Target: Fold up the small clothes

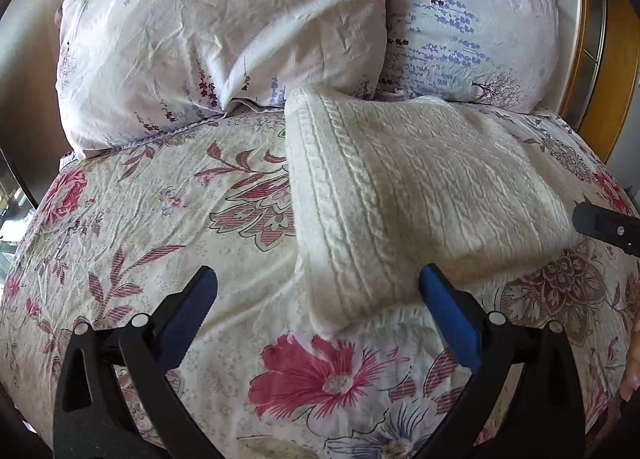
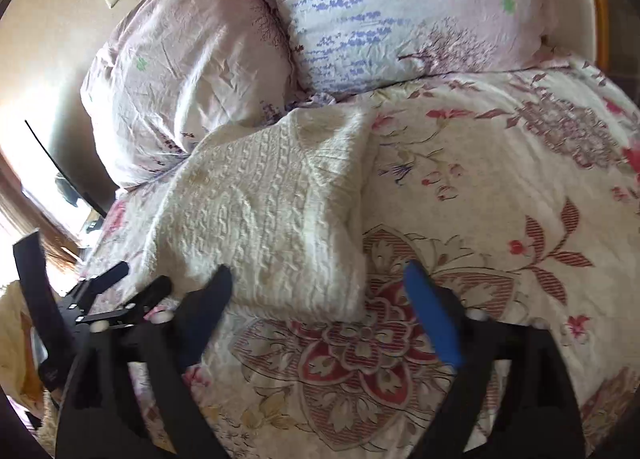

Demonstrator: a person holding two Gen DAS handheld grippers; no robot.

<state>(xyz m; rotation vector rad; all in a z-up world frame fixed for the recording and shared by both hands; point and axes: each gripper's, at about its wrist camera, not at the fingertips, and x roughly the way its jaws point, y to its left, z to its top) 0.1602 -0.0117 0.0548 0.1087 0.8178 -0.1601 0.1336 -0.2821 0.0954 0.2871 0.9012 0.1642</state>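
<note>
Both tongs, left tongs and right tongs, stand wide, empty. Lift clear without snagging the folded sweater on the bed.

Both wrist views look steeply down, close, sharing the folded sweater and bed

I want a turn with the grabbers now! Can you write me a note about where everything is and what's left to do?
Left gripper: fingers open, holding nothing, just in front of the sweater's near corner.
Right gripper: fingers open, holding nothing, at the sweater's near edge.
Sweater: cream knit, lying folded in a neat rectangle on the bedspread, its far end at the pillows.
Done: the sweater looks folded and let go.
Left: maybe tidy the edges; no other clothes show.
</note>
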